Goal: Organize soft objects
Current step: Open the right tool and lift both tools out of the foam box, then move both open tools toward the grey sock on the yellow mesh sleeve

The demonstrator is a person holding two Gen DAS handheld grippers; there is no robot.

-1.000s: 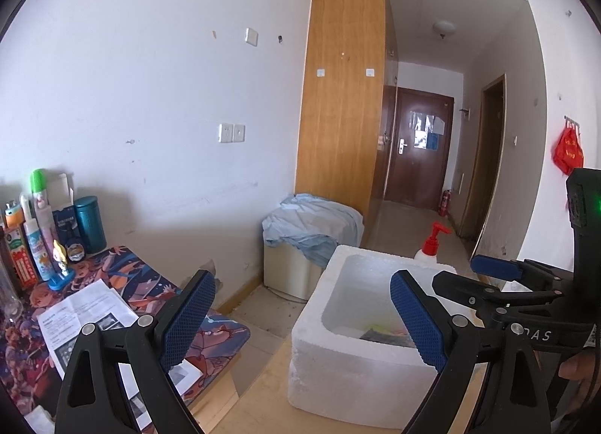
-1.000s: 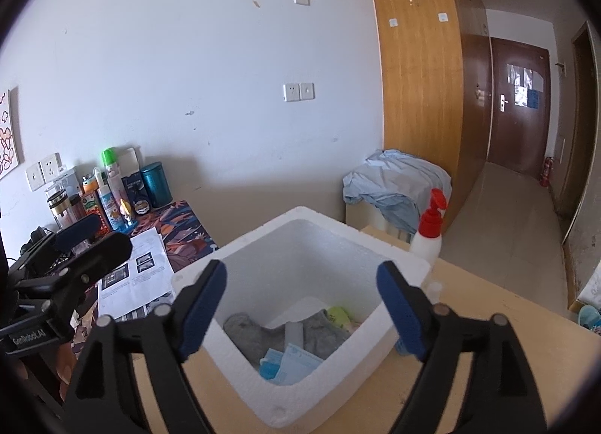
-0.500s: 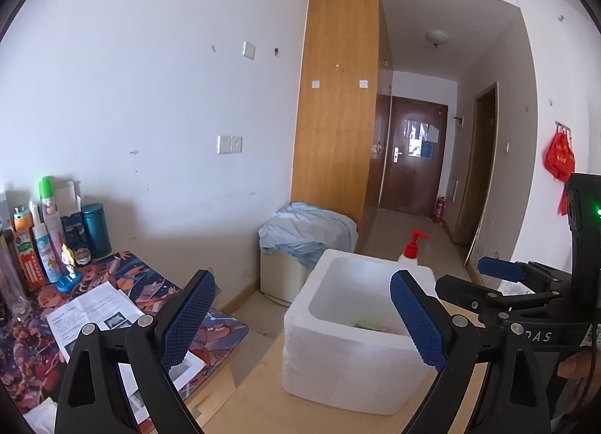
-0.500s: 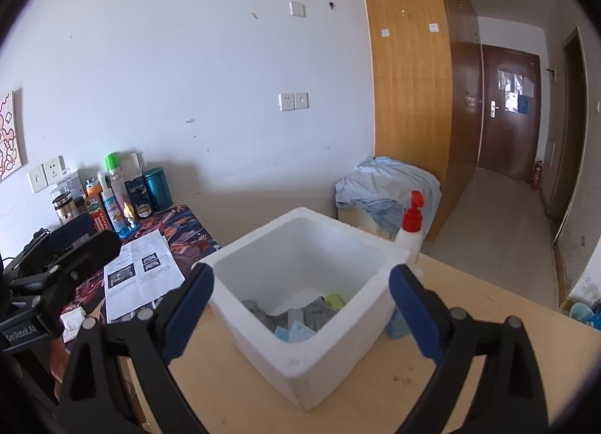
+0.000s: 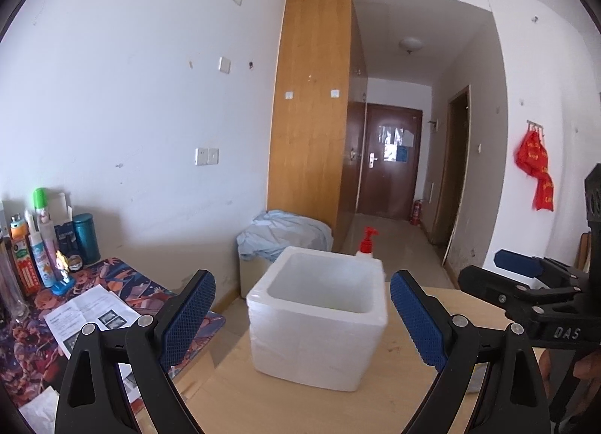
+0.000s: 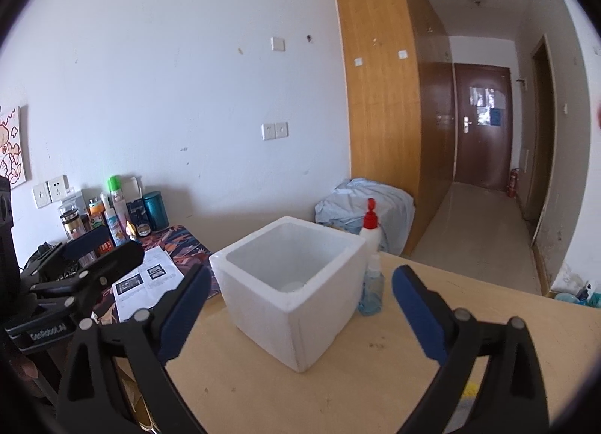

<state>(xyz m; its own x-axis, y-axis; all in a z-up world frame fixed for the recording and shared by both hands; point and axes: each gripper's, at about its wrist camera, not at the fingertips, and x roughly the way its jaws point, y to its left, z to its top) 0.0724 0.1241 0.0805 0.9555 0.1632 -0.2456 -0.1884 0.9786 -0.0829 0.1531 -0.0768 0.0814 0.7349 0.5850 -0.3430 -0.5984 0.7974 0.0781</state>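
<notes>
A white foam box (image 5: 319,325) stands on the wooden table (image 5: 300,404), and its walls hide what lies inside. My left gripper (image 5: 302,306) is open and empty, back from the box's near wall. The box (image 6: 289,295) shows corner-on in the right wrist view. My right gripper (image 6: 300,295) is also drawn back from it; its jaws are opening with nothing held between them. Each gripper shows in the other's view: the right gripper (image 5: 499,276) at the right edge, the left gripper (image 6: 105,248) at the left.
A red-capped pump bottle (image 6: 370,231) and a small blue bottle (image 6: 372,291) stand right behind the box. A low side desk (image 6: 180,242) on the left carries several bottles and a paper sheet (image 6: 146,283). A blue cloth heap (image 6: 364,201) lies by the wardrobe.
Both grippers pulled back and up from the box, so it looks smaller and farther. The grey and blue soft items inside dropped out of sight. The right jaws spread wider.
</notes>
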